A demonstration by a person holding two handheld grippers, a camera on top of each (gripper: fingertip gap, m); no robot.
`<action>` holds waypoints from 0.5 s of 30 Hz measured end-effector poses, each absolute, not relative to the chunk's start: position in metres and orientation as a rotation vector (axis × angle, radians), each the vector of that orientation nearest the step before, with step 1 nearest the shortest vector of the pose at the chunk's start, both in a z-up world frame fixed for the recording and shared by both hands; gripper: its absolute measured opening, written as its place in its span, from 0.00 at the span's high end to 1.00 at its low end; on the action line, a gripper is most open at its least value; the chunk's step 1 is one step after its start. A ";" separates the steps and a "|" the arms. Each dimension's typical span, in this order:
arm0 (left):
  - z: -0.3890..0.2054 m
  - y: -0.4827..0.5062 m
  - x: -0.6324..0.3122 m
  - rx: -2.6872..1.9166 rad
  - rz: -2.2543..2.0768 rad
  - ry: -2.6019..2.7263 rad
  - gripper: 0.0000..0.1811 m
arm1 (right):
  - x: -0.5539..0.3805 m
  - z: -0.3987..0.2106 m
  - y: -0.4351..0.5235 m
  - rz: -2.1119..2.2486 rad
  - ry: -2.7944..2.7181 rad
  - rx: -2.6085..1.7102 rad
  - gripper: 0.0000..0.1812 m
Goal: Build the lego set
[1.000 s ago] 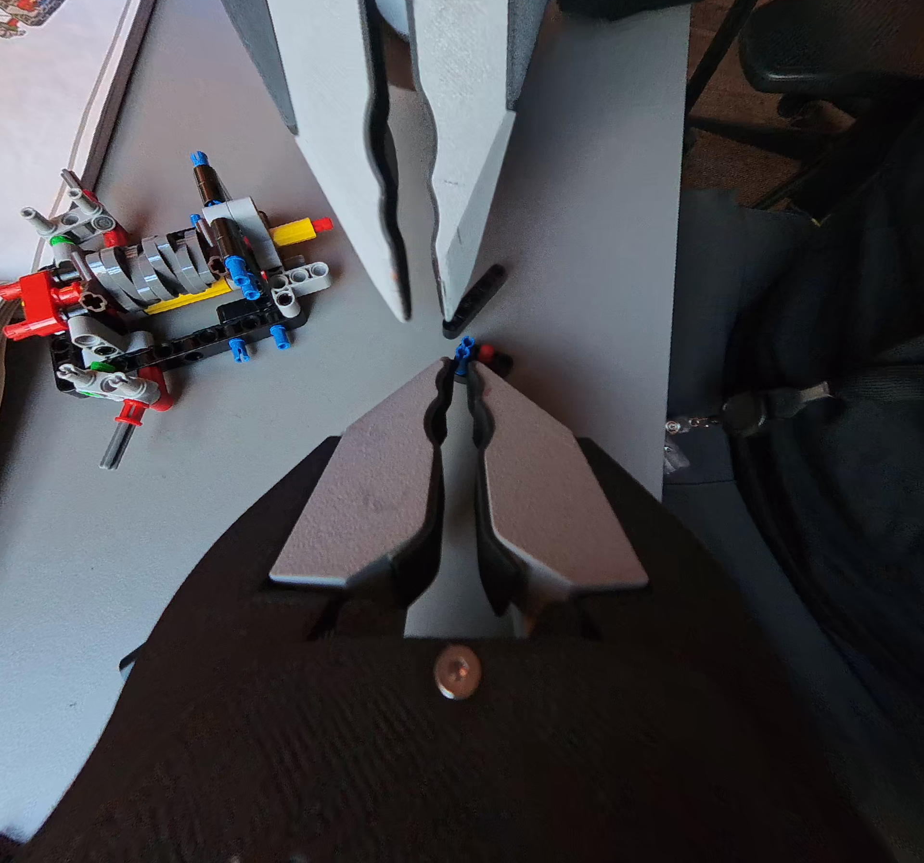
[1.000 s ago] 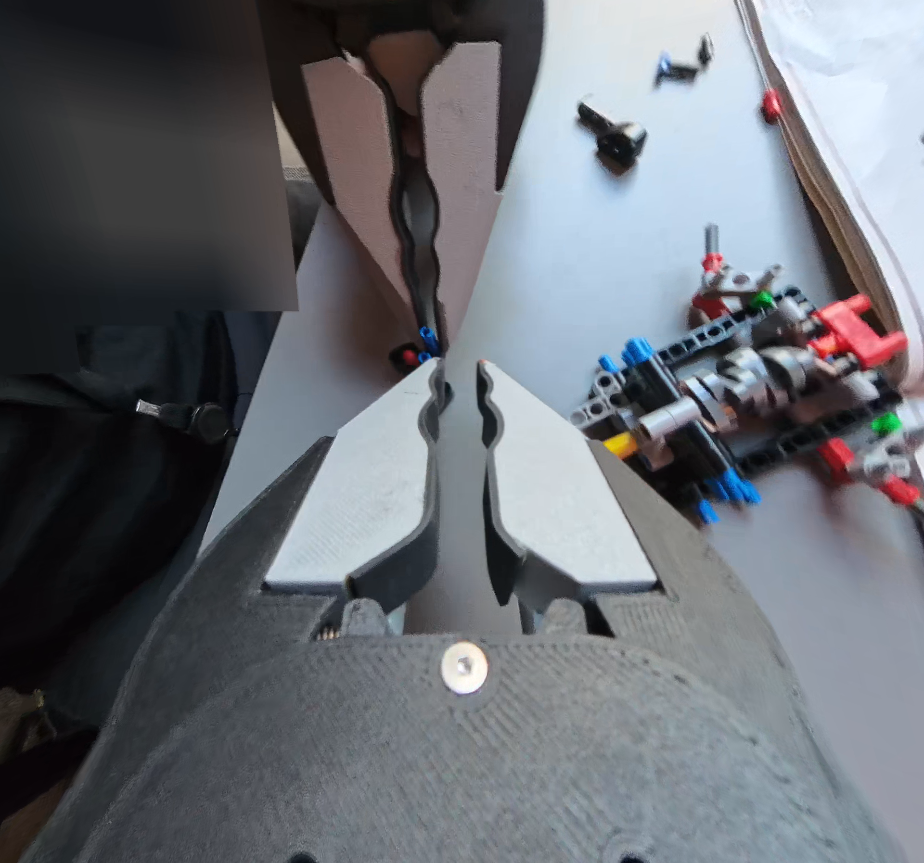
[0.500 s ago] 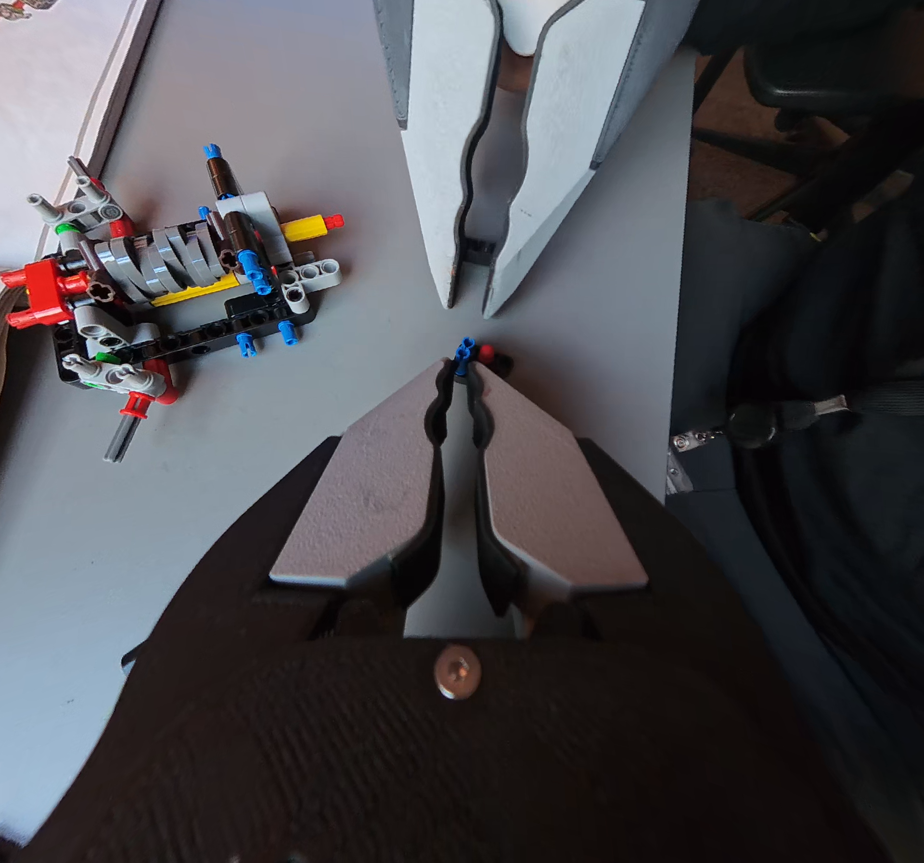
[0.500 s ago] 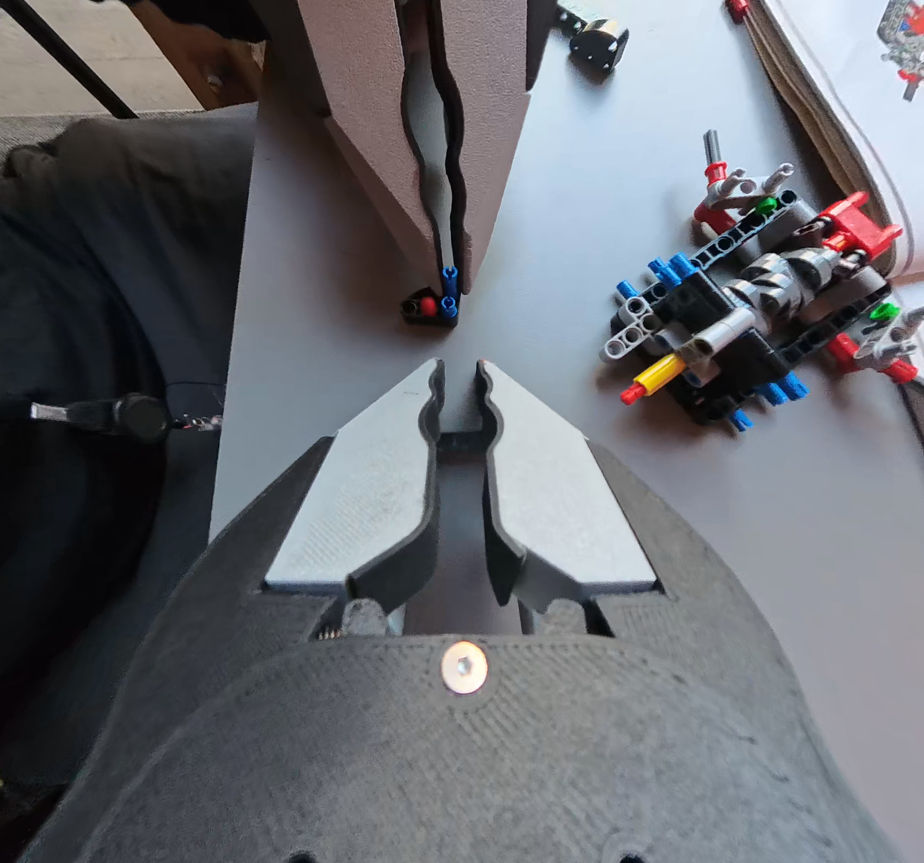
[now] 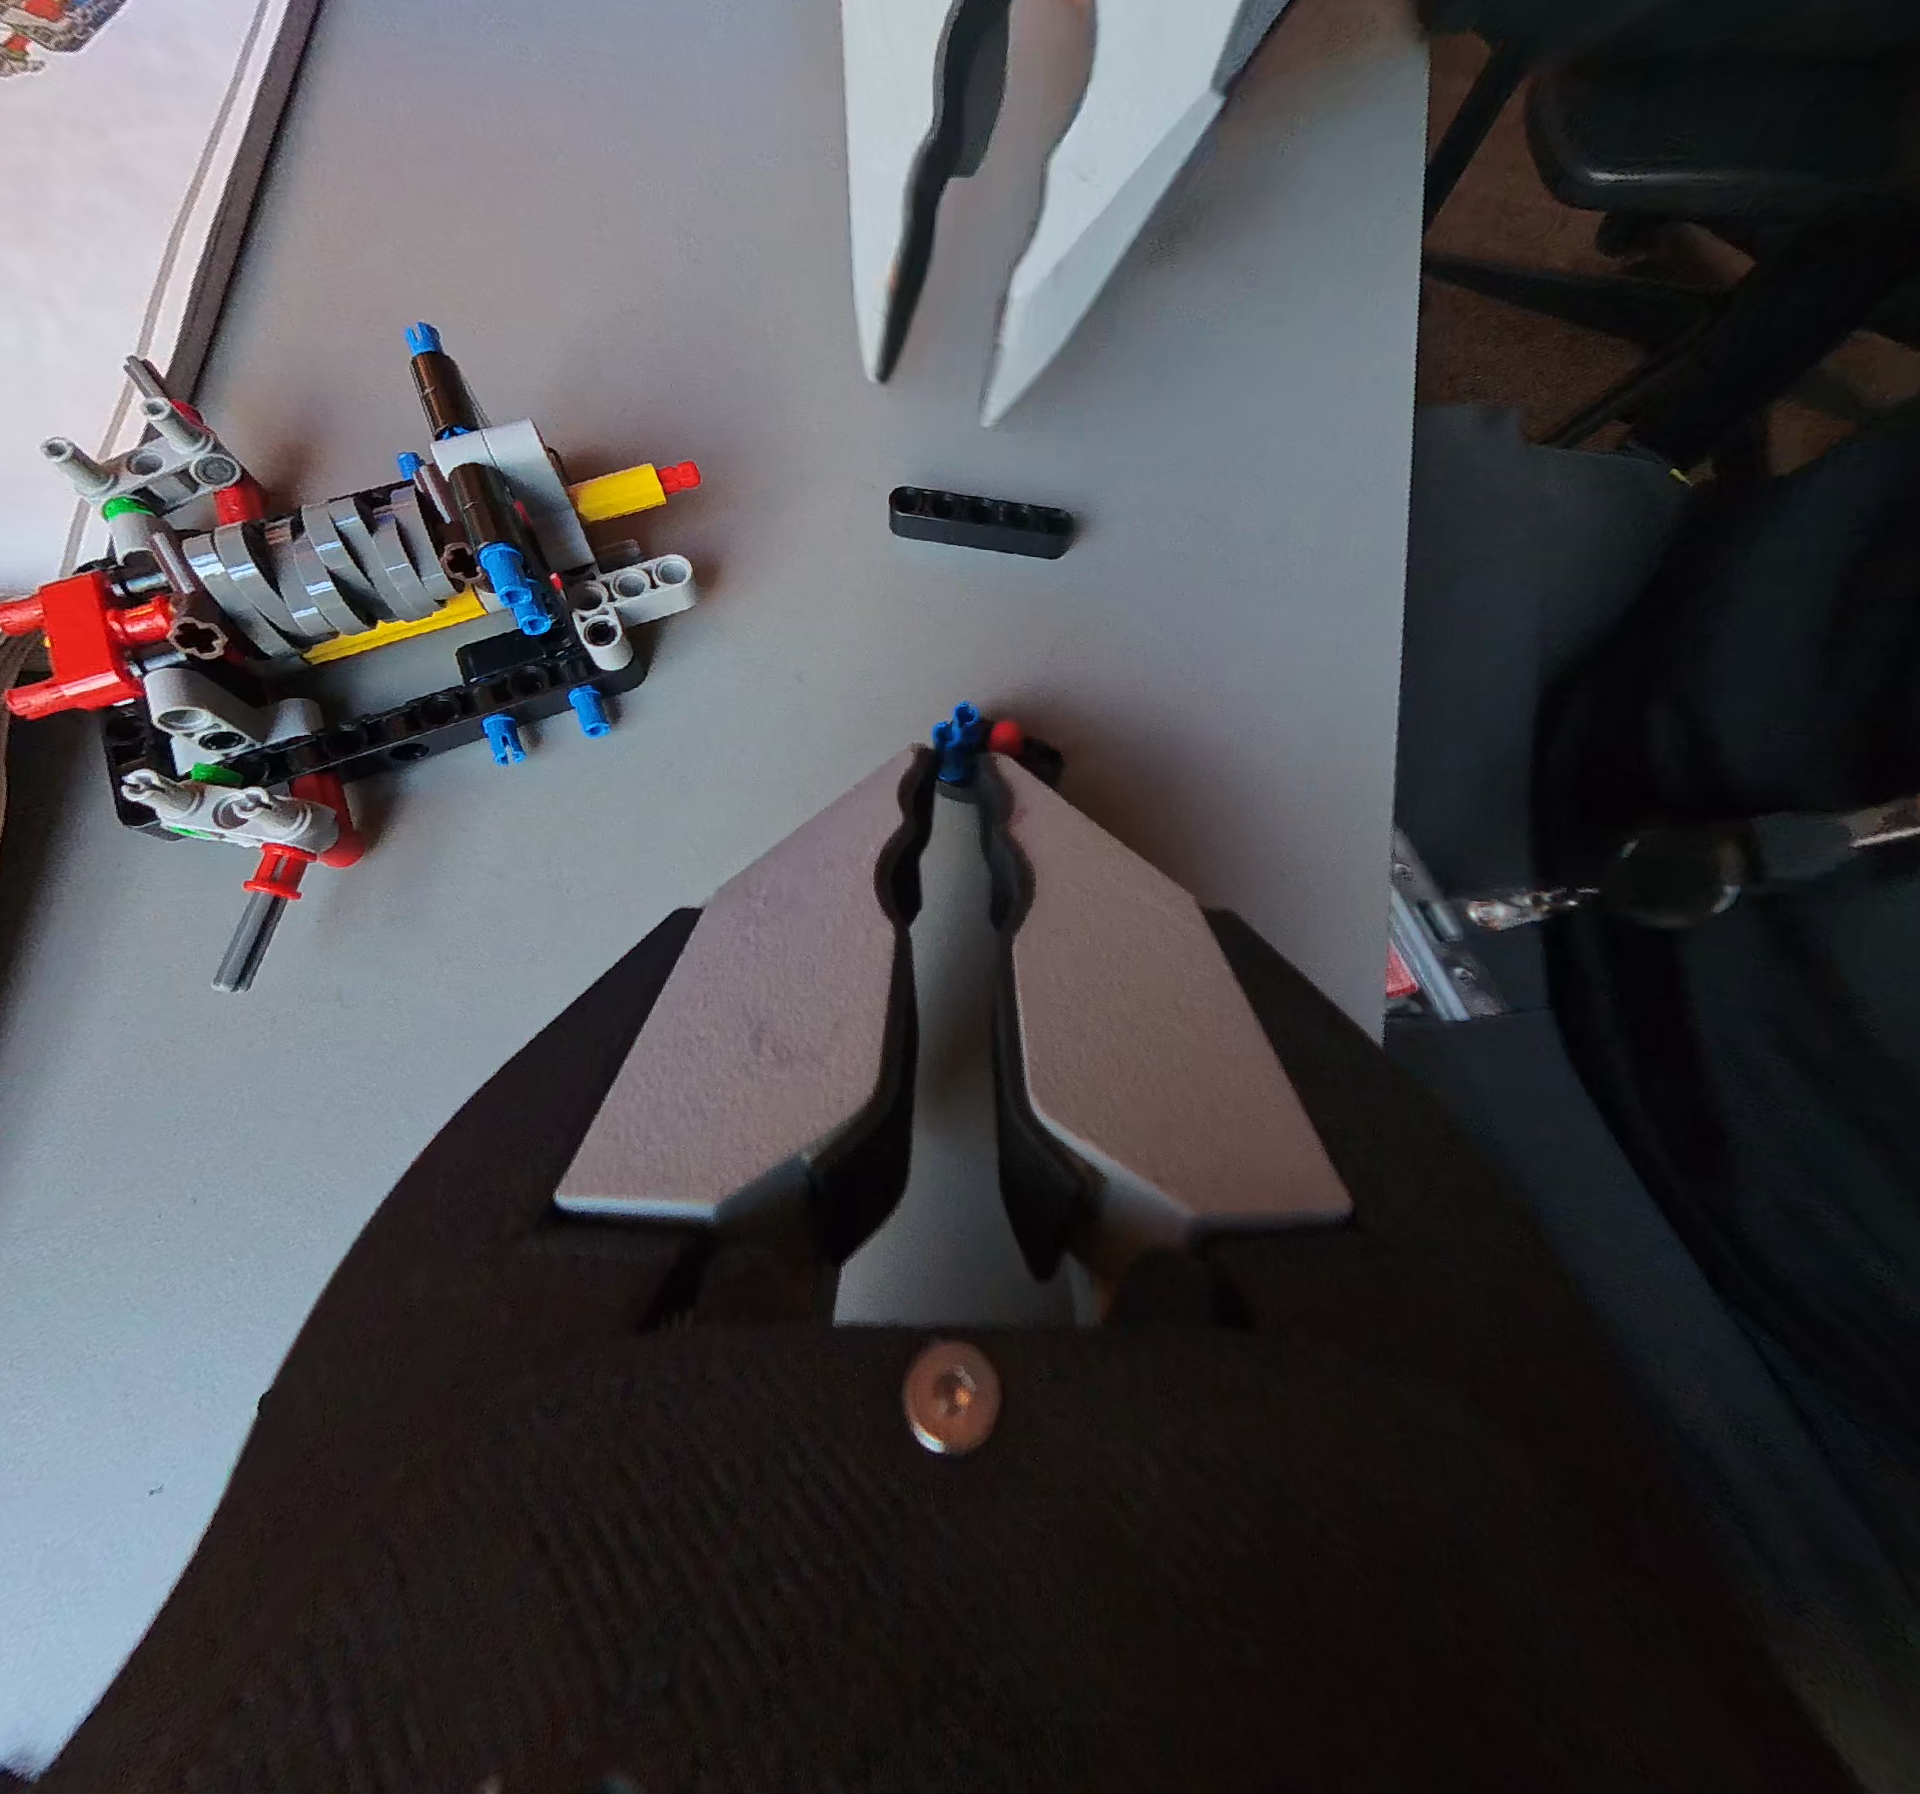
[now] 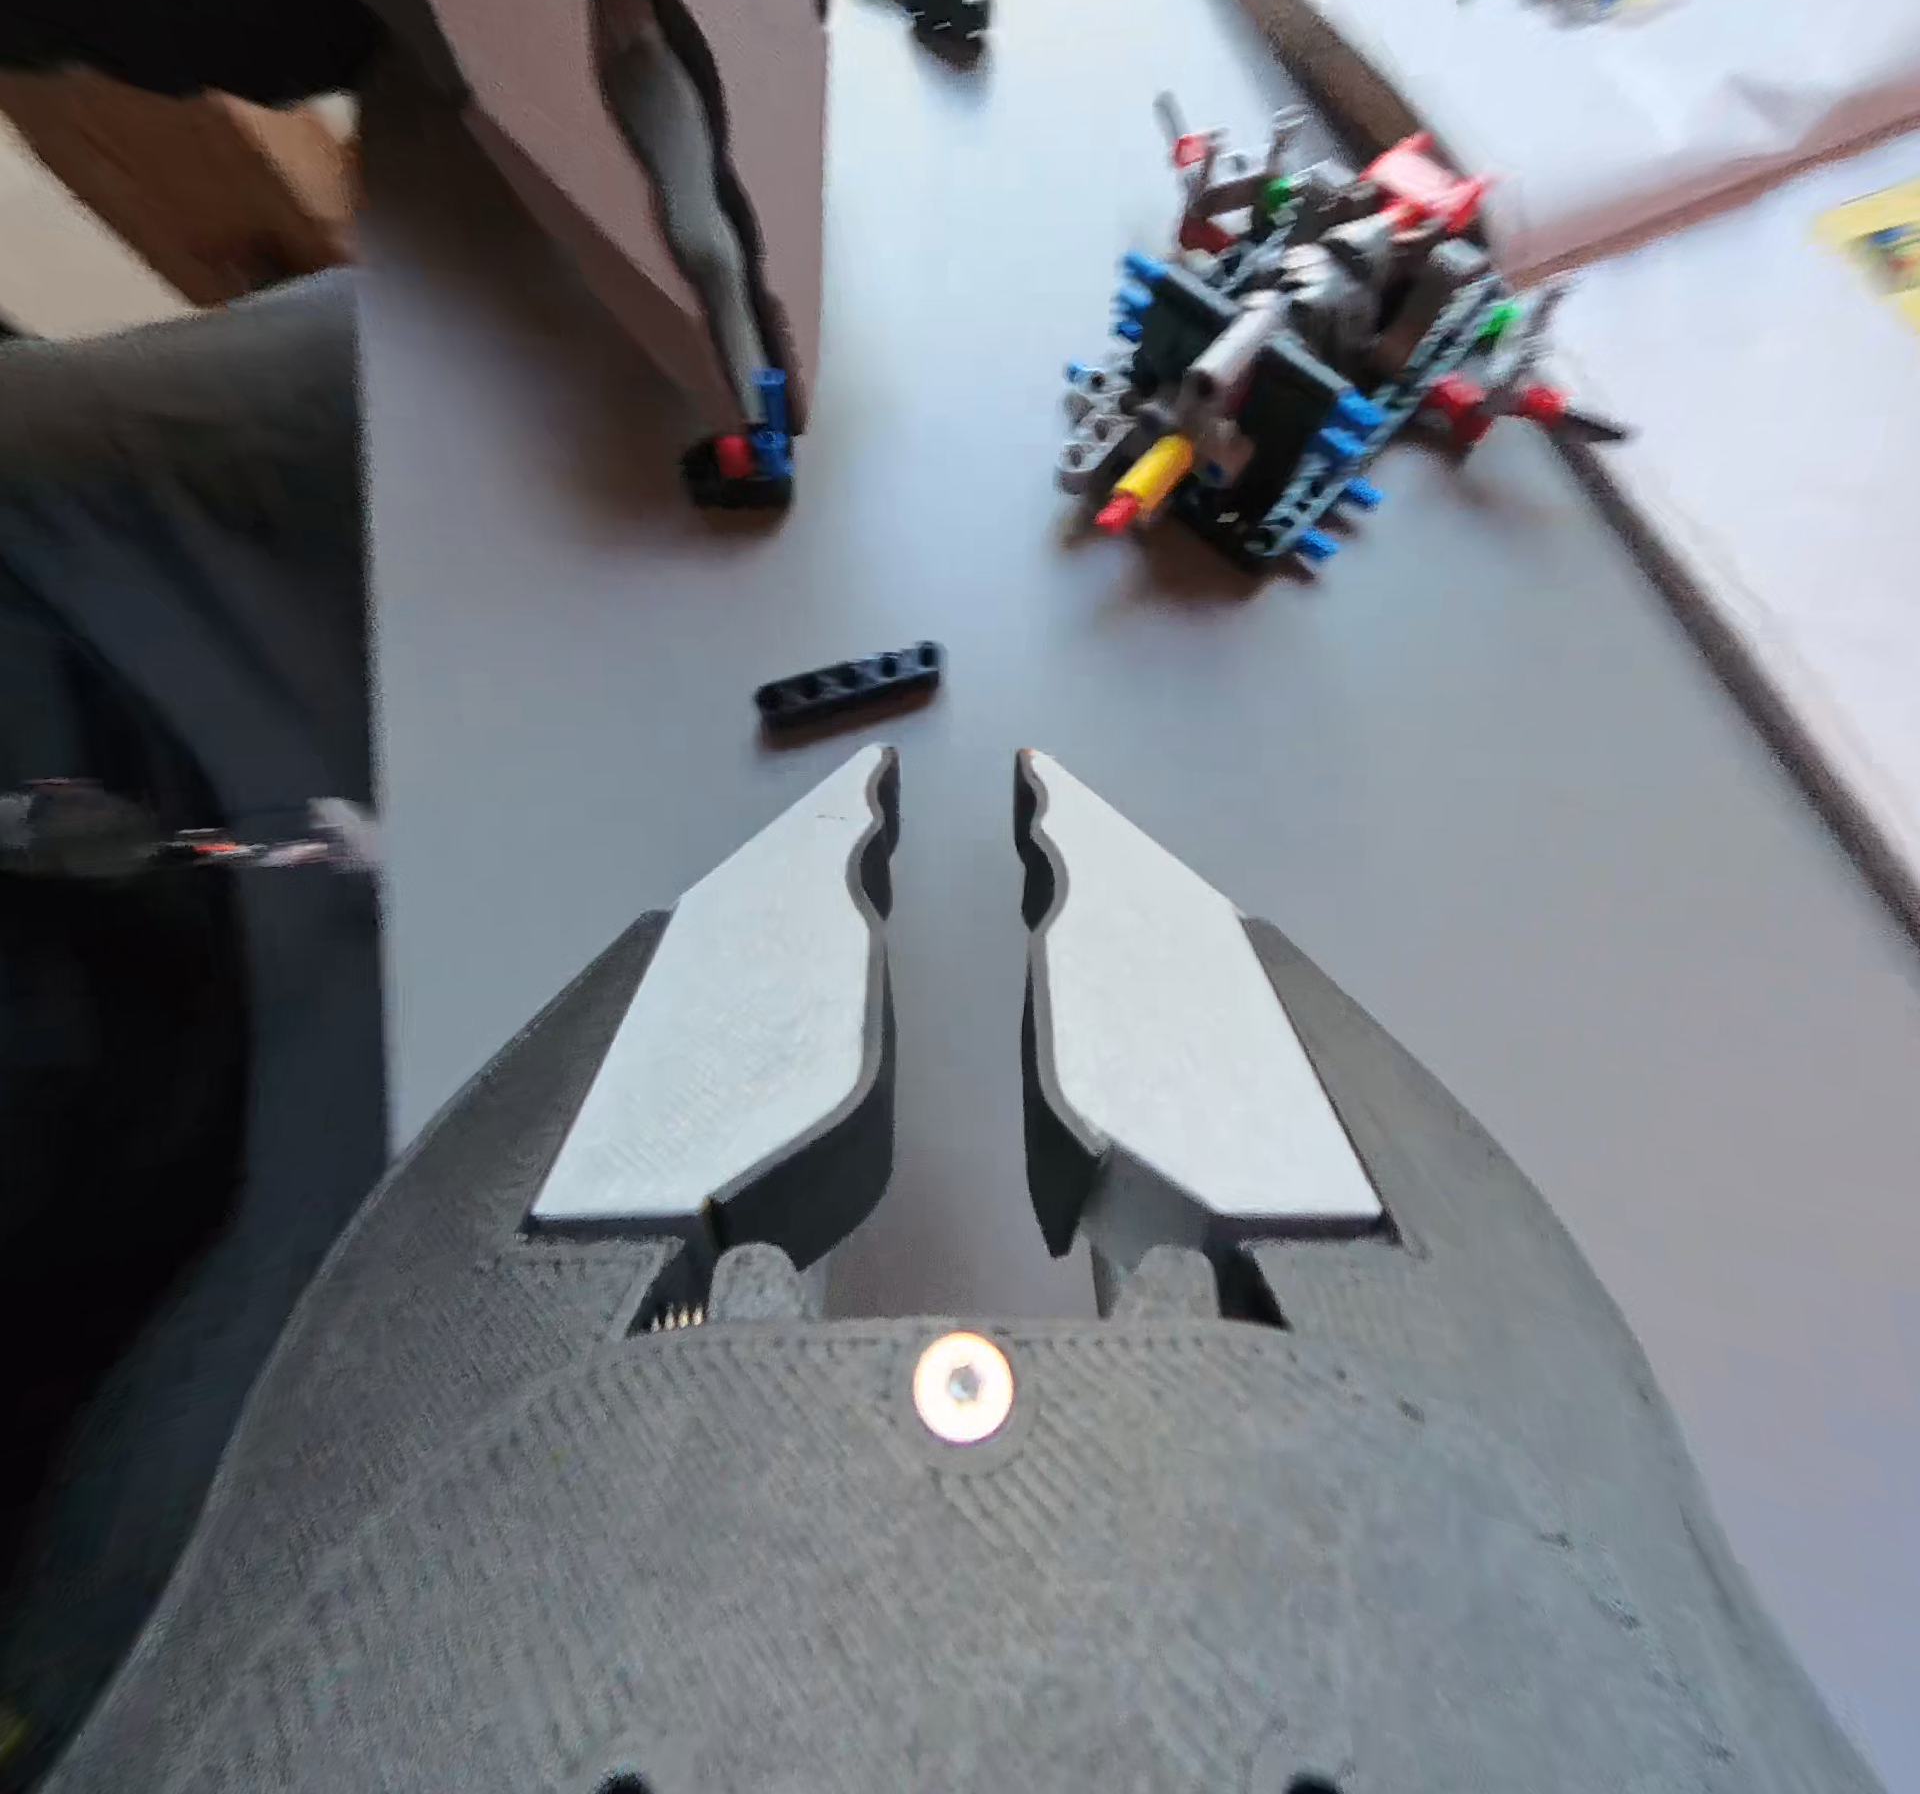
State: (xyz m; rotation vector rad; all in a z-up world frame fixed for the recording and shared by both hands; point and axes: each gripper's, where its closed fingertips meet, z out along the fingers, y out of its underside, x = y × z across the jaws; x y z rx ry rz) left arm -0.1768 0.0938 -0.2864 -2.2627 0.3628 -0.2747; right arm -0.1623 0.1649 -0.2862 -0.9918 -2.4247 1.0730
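The left tool [image 5: 961,770] is pinched nearly closed on a small black piece with blue and red pins [image 6: 740,468], its tips gripping one blue pin while the piece sits on the grey desk [image 5: 623,134] close to the near edge; that hold seems meant to steady the little part so something can be joined to it. The right tool [image 6: 956,770] stands apart with a clear gap between its tips and nothing in it, just short of a short black beam [image 6: 850,690] lying flat on the desk between the two tools. From that, the beam looks set down within easy reach, likely the next part to pick up. The beam is a slim hard plastic bar with a row of round holes. Off to the side rests the half-built model [image 5: 343,601], a black holed frame carrying grey spiral gears, a yellow rod, red connectors and blue pins. Beside it lies the white instruction booklet [image 5: 125,82]. Both tools have matte grey wedge-shaped fingers [image 5: 769,1038] with wavy inner edges.
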 end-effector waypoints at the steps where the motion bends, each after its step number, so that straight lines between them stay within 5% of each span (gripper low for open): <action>1: -0.286 0.094 -0.177 -2.262 -0.270 0.362 0.96 | -0.169 -0.284 0.172 1.049 -2.341 -0.969 0.90; 15: -0.252 0.097 -0.199 -2.061 -0.120 0.217 0.70 | -0.191 -0.277 0.198 0.884 -2.112 -0.945 0.74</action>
